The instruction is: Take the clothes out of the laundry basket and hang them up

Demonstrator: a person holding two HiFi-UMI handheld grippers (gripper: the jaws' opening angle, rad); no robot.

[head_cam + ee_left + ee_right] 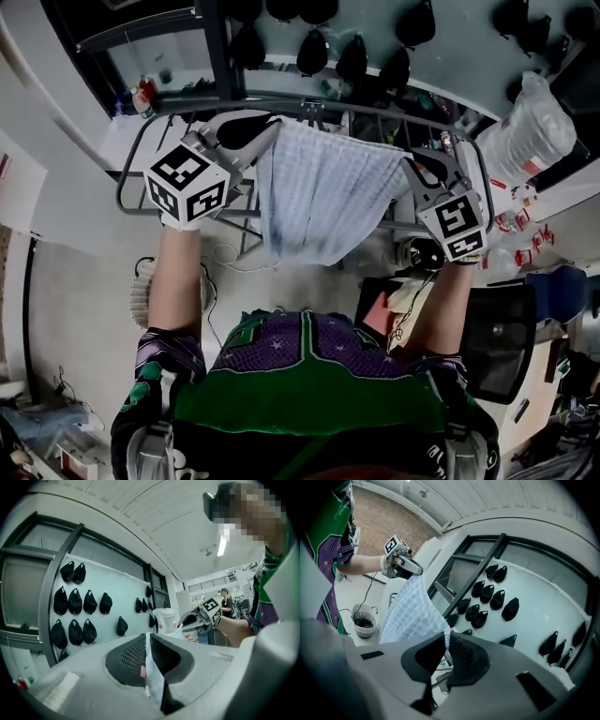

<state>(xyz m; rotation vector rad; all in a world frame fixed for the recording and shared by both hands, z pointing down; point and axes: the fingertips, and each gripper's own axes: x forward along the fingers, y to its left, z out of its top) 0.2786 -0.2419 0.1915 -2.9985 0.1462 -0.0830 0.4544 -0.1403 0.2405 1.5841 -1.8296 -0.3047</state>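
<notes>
Left claw (263, 132) and right claw (411, 167), each clamped on a corner of the checked cloth (323, 197) above the drying rack (127, 174); overstretching could pull a thinly pinched corner free.

Rack (125, 176) partly behind cloth (319, 192), basket (141, 298) half-hidden

a cluttered workroom; rows of black caps (75, 602) hang on its wall (117, 590)

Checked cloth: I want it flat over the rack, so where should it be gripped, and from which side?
At its two upper corners, one from each side: the left gripper and right gripper pinch the cloth there, and it hangs spread, unbunched.
</notes>
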